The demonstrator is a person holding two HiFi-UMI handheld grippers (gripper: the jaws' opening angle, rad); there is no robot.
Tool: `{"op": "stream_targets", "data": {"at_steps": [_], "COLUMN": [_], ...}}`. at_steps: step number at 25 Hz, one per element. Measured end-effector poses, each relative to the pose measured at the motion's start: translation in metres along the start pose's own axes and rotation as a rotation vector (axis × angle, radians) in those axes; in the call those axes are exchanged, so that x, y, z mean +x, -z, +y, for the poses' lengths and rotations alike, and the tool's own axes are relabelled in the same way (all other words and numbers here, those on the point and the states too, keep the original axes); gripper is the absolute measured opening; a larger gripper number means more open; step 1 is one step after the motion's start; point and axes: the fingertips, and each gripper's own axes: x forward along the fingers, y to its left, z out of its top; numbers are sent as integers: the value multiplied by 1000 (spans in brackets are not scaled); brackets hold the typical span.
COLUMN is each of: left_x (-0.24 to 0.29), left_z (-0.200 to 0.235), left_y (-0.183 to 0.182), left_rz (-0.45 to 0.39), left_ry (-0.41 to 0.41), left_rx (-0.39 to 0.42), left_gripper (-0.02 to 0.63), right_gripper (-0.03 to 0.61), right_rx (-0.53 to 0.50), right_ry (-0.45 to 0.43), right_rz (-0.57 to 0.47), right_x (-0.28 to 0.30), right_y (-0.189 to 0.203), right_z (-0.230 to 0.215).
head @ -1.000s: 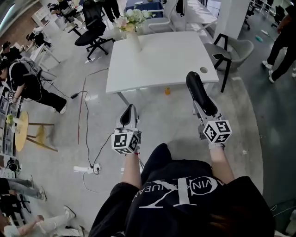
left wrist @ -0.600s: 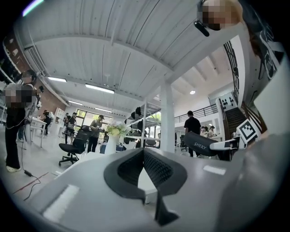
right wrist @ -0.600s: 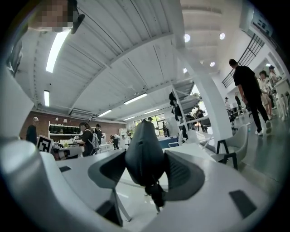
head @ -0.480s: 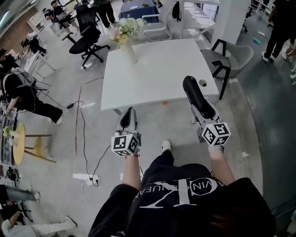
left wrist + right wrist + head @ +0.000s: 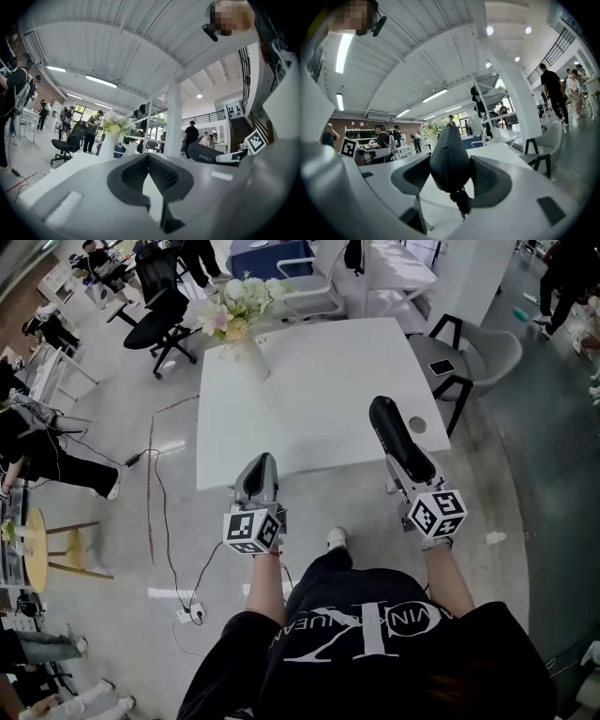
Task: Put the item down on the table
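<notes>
The left gripper (image 5: 260, 465), jaws closed on nothing, and the right gripper (image 5: 405, 468), clamped on a black item (image 5: 392, 430), hang over the table's (image 5: 309, 381) near edge. Beyond them the open white top runs to a vase of flowers (image 5: 239, 334) at its far-left corner.

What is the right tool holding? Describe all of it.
A long black item, rounded and smooth, tapering toward its ends, matte by its look, with white lettering on one side. The right tool is shut on its near end; the rest juts forward over the white table's near edge.
</notes>
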Motion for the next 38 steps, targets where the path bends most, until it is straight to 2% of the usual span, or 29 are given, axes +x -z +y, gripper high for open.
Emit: {"op": "stream_targets", "data": {"at_steps": [6, 12, 21, 26, 38], "left_x": [50, 99, 134, 145, 199], "left_z": [29, 43, 40, 49, 87], "left_y": [1, 14, 43, 57, 55], "left_rz": [14, 56, 117, 136, 134], "left_ry": [8, 61, 119, 99, 12], "left_rx": [3, 22, -12, -27, -11], "left_gripper": [12, 12, 12, 12, 12], "right_gripper": [271, 272, 272, 272, 272], "right_rx": [10, 36, 57, 57, 63], "right_ry": [9, 29, 34, 31, -42], "right_rz": [33, 32, 93, 143, 348], "right_x": [47, 90, 118, 138, 233], "right_y": [3, 3, 12, 23, 43], "right_z": [-17, -36, -47, -56, -83]}}
